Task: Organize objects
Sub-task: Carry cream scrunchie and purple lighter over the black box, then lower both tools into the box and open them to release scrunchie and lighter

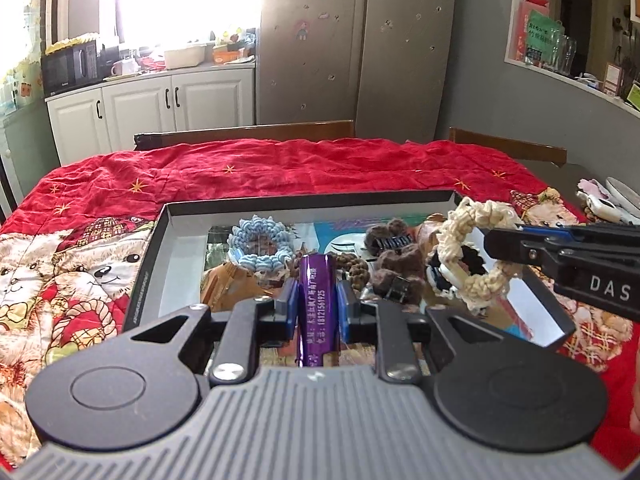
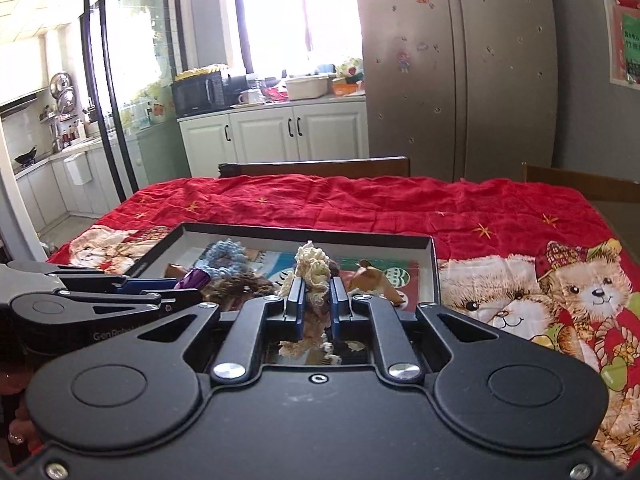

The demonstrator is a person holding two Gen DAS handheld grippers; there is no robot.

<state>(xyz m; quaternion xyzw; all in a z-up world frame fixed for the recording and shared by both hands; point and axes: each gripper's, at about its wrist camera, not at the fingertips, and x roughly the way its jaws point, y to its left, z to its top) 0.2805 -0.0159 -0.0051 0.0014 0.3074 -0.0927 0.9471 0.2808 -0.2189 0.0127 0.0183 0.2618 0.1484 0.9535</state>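
**Here, both grippers hold items above an open box**

Here, two hand-held grippers hover over a shallow black cardboard box with a pale inner wall [image 1: 176, 264], which lies on a red quilted cloth printed with teddy bears [image 1: 80, 272] that covers the tabletop.

The left gripper [image 1: 318, 300] is closed on a slim purple cylinder with white printed lettering [image 1: 318, 304], pinched between its blue pads and pointing forward over the box. The right gripper [image 2: 316, 300] is closed on a cream crocheted hair scrunchie [image 2: 312, 268], which hangs in a loop above the box's right side.

Inside the box lie a pale blue crocheted scrunchie [image 1: 258, 246], a fuzzy brown hair clip [image 1: 400, 268], a string of dark brown beads [image 1: 356, 268] and some crumpled brown and colourful wrappers. The items are jumbled and touch one another.

The step in hand appears to be either placing the two held items in the box or lifting them out; the pictures alone do not settle which. If placing, the next move calls for lowering each gripper to a bare patch of the box floor, perhaps the pale left part, and opening the jaws without snagging the yarn.

Beyond the tabletop stand dark wooden chair backs [image 2: 320, 168], white kitchen cupboards [image 2: 272, 136] carrying a black microwave [image 2: 198, 94], a bright window and a tall steel refrigerator dotted with magnets [image 2: 456, 68].
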